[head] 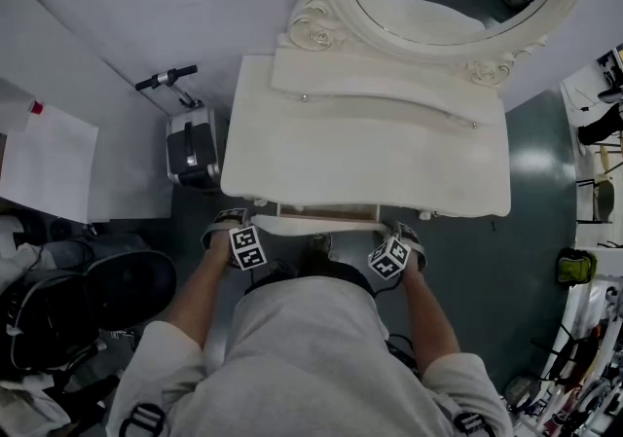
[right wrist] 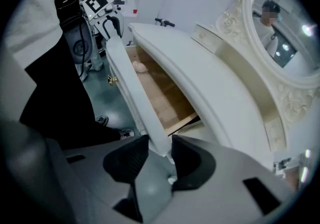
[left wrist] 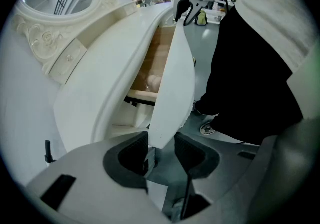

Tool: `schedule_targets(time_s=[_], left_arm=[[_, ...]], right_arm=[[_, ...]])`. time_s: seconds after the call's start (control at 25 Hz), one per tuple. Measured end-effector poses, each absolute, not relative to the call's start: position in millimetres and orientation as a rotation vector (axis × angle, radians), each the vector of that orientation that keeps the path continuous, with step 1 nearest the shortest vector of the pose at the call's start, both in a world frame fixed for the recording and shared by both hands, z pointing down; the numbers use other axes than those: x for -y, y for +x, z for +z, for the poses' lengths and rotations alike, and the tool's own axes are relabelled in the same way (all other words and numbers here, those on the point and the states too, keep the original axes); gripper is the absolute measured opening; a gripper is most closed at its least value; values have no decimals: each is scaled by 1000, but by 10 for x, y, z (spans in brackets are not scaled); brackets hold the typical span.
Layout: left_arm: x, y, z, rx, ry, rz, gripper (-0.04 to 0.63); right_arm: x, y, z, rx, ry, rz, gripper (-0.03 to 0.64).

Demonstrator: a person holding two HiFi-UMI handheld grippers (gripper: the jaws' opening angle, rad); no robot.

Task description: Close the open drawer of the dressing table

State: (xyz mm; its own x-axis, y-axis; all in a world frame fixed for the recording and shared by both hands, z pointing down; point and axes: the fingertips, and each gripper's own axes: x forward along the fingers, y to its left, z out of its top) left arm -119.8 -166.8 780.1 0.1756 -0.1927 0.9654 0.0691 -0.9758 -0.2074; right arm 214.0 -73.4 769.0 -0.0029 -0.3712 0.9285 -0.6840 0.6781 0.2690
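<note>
The left gripper (left wrist: 161,149) and right gripper (right wrist: 161,149) each pinch one end of the drawer front (head: 316,225). It runs side to side. The dressing table (head: 370,158) is straight ahead of both.

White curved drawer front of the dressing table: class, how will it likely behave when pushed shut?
The white curved wooden drawer front looks stiff and probably won't flex. With the left hand-held gripper and right hand-held gripper clamping opposite ends, it should slide in evenly; uneven pushing might jam it.

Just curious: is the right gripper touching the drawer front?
Touching. The right gripper view shows the right gripper, jaws clamped on the drawer front.
</note>
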Motion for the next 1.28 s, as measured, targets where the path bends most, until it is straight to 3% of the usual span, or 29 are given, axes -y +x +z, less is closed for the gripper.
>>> schedule_targets(time_s=[1.28], left_arm=[[1891,-1189,7762,-487,-2354,-1798,166]], right_arm=[[947,2210,7667,1579,1086,360,158]])
